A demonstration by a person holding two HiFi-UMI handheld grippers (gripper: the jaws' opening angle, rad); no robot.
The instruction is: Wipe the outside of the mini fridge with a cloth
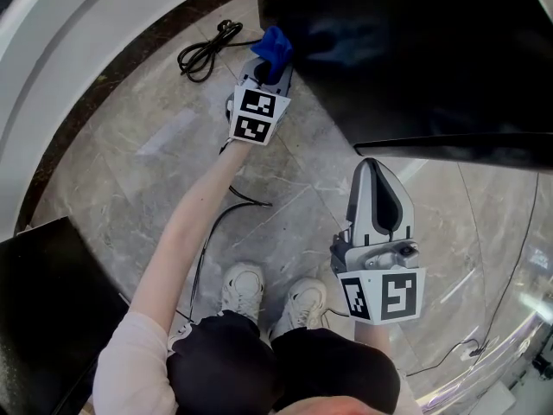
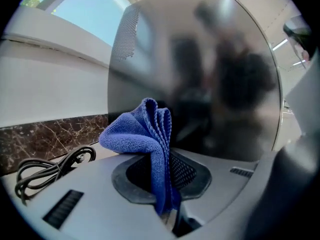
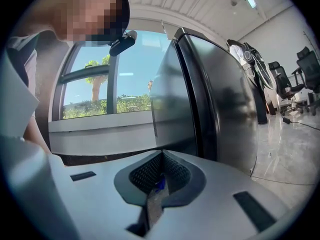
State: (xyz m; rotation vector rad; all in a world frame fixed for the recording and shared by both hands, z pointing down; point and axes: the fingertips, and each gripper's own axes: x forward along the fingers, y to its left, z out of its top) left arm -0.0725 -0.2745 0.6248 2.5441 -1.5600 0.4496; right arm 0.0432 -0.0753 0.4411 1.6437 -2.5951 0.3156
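Observation:
The mini fridge [image 1: 415, 50] is a dark, glossy box at the top right of the head view; its side fills the left gripper view [image 2: 200, 79] and its door edge shows in the right gripper view [image 3: 210, 99]. My left gripper [image 1: 270, 66] is shut on a folded blue cloth [image 1: 276, 43] [image 2: 150, 139], held close to the fridge's lower side. My right gripper [image 1: 378, 199] [image 3: 159, 181] hangs shut and empty below the fridge's front edge, jaws together.
A black power cable [image 1: 206, 52] [image 2: 50, 166] lies coiled on the marble floor by the dark baseboard [image 2: 45, 139]. A black box [image 1: 43, 309] stands at the lower left. My feet [image 1: 272, 296] are on the floor below. More thin cables [image 1: 484, 318] trail at the right.

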